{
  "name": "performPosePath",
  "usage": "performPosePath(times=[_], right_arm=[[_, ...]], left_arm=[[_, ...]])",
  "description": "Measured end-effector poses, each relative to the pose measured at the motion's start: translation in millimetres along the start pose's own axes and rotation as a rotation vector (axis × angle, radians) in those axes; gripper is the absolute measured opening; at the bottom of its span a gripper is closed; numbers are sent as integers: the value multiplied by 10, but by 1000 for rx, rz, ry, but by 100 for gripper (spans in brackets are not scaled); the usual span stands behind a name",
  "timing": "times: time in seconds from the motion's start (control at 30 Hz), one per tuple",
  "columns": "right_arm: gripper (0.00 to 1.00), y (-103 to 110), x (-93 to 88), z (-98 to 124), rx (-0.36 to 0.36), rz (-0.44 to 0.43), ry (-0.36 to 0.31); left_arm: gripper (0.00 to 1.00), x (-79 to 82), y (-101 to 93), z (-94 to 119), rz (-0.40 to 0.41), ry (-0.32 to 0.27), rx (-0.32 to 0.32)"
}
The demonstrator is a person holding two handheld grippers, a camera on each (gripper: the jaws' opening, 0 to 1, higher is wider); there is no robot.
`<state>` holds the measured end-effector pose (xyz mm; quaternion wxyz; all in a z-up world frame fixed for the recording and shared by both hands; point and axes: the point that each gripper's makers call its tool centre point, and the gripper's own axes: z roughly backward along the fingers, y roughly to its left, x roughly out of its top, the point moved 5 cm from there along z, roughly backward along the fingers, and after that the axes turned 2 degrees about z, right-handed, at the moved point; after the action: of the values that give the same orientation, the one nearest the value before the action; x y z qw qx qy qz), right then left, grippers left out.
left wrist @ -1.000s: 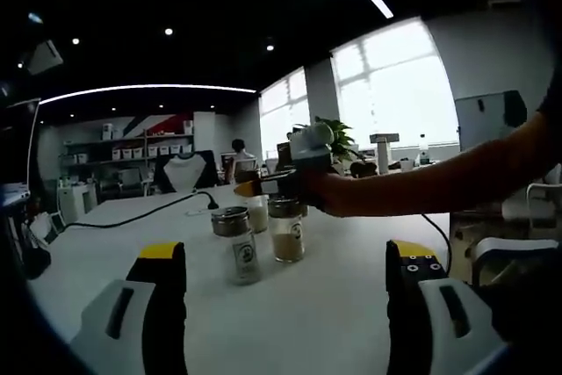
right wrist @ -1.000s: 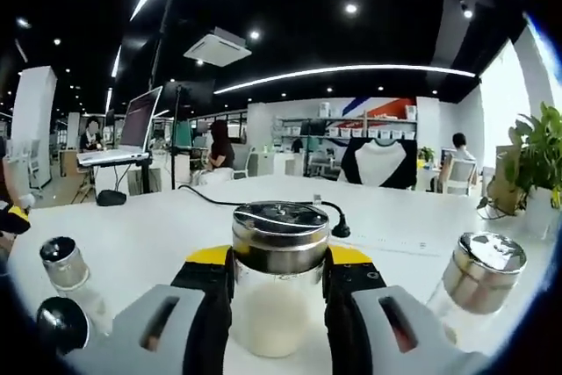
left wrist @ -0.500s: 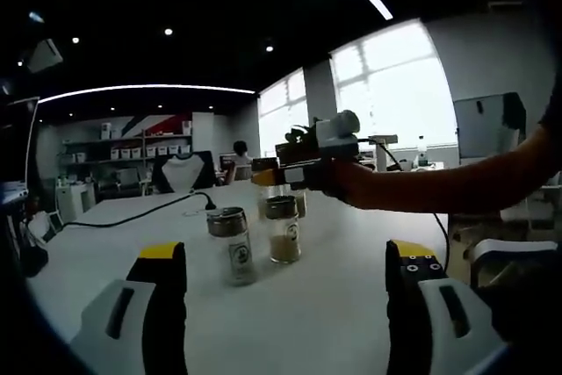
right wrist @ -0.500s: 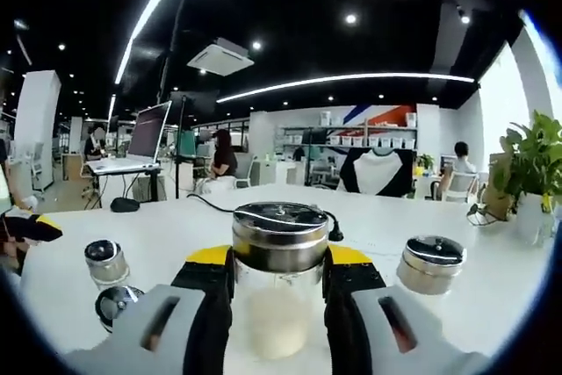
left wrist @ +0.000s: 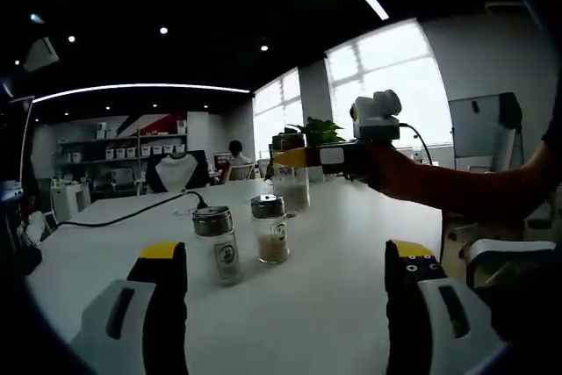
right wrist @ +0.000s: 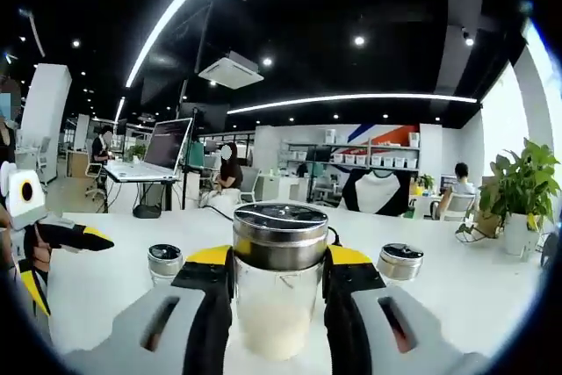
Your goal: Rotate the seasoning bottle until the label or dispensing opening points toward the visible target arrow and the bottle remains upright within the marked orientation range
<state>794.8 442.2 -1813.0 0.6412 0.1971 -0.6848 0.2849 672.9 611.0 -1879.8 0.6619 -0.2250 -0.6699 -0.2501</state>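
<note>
- The bottle (right wrist: 279, 292), glass with a steel cap and pale powder inside, sits clamped between the jaws of the right gripper (right wrist: 279, 283). In the left gripper view it (left wrist: 291, 175) hangs in the air above the far part of the table, clear of the surface and roughly upright.
- Progress, as a judgement: the bottle is picked up, but turning it to face the arrow and setting it down upright are still to do. No target arrow or orientation mark can be made out, so how close its facing is cannot be told.
- The left gripper (left wrist: 281, 292) is spread wide with nothing between its jaws, low over the near edge of the table.
- Two more bottles stand mid-table, just beside each other: one labelled (left wrist: 219, 244), one with tan powder (left wrist: 270, 229).
- The table (left wrist: 334, 305) is white; a black cable (left wrist: 132, 214) runs across its far side.
- Around it is an open office: ceiling light strips, bright windows, a plant (right wrist: 520, 189), shelves and seated people.
</note>
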Motion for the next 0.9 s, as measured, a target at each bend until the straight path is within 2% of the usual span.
performPosePath(times=[0.17, 0.37, 0.57, 0.67, 0.73, 0.9], right_arm=[[37, 117, 30, 168, 1, 0, -17], [37, 265, 54, 320, 43, -31, -34], [37, 515, 31, 445, 105, -77, -55], [37, 659, 13, 489, 115, -100, -59], [37, 810, 4, 513, 147, -120, -66], [37, 1067, 17, 534, 173, -139, -68]], left_arm=[[98, 0, -32, -9, 0, -3, -8], [96, -10, -101, -33, -6, -10, -22], [85, 2, -176, -58, 20, -58, -47], [81, 6, -247, -84, -14, -61, -53], [76, 0, -307, -107, -56, -57, -53], [66, 1, -370, -128, -54, -68, -58]])
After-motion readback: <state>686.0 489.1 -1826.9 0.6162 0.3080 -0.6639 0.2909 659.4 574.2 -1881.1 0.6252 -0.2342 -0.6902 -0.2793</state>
